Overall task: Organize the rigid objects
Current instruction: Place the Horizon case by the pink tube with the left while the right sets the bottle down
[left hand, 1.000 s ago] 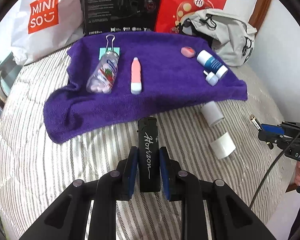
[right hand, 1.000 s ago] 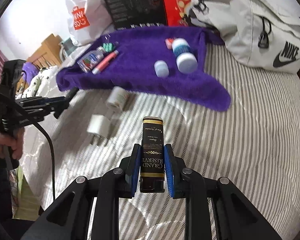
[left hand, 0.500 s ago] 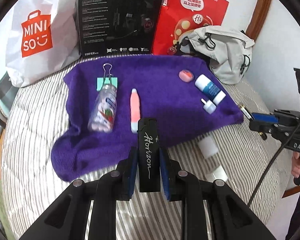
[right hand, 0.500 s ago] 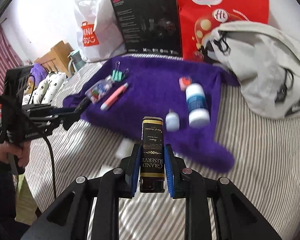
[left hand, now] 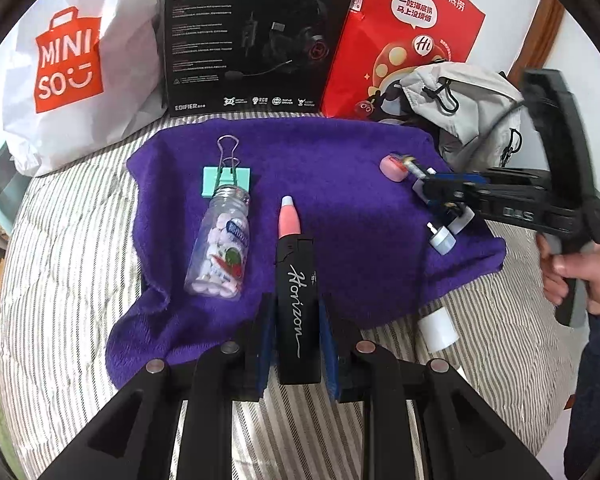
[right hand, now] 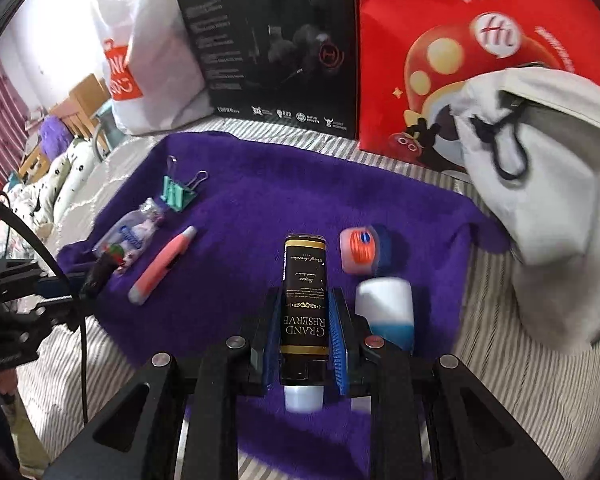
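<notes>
white Miniso bag (left hand: 68, 76), black headset box (left hand: 256, 36), red bag (left hand: 412, 32)

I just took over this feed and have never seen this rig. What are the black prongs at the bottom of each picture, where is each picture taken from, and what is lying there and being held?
No robot here: a person holds a handheld two-finger gripper in each hand, each with a fisheye camera looking along its fingers.

The left wrist view shows the left gripper shut on a black lighter lettered Horizon. The right gripper and the hand holding it show at the right of that view.

The right wrist view shows the right gripper shut on a black and gold lighter lettered Grand Reserve.

On the striped bedding lies a purple towel carrying a clear plastic bottle of candy, a teal binder clip, a pink pen-shaped tube and a blue and white bottle.
</notes>
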The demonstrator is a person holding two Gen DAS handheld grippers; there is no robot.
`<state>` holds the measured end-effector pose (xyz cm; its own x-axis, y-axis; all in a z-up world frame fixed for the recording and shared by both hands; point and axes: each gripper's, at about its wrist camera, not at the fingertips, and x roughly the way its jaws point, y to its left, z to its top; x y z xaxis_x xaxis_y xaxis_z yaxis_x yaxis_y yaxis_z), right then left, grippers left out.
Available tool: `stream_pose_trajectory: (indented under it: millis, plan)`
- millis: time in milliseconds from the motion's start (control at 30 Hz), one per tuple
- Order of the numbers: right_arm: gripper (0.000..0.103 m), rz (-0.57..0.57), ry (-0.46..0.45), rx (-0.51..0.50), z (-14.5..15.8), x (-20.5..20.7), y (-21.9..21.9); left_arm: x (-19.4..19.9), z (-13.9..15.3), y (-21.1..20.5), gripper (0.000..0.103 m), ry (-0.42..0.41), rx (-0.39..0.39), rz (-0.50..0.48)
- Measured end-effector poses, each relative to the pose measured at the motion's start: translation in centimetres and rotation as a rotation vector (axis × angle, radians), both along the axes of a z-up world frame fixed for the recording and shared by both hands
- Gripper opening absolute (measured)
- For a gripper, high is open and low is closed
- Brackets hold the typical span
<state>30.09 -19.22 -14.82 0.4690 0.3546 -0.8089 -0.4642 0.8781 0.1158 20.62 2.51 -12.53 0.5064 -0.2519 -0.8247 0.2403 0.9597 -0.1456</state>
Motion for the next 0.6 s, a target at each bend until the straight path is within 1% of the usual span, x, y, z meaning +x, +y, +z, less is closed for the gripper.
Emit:
stream_pose_trajectory:
  millis: [100,233,367,467,533,600]
  plan:
    - [0.024,0.000,0.006,-0.044,-0.8,0.7,0.7,0.7,-0.1,-0.2,0.021,0.003,0.001,-0.007]
    - [0.024,0.010,0.015,-0.085,-1.8,1.4,1.5,1.6,-0.2,-0.2,0.021,0.004,-0.020,-0.011]
    - [0.024,0.018,0.032,-0.093,-2.6,1.7,1.9,2.1,-0.4,-0.3,0.021,0.009,-0.020,-0.015]
    - [0.024,0.015,0.021,-0.066,-2.7,1.5,1.5,2.2,-0.7,0.0,0.021,0.014,-0.023,-0.007]
    - [0.026,0.019,0.025,-0.052,-2.7,1.4,1.4,2.1,-0.8,0.3,0.021,0.017,-0.036,-0.003]
    - [0.034,0.024,0.041,-0.039,-2.6,1.4,1.3,2.2,-1.0,0.5,0.021,0.023,-0.035,0.002]
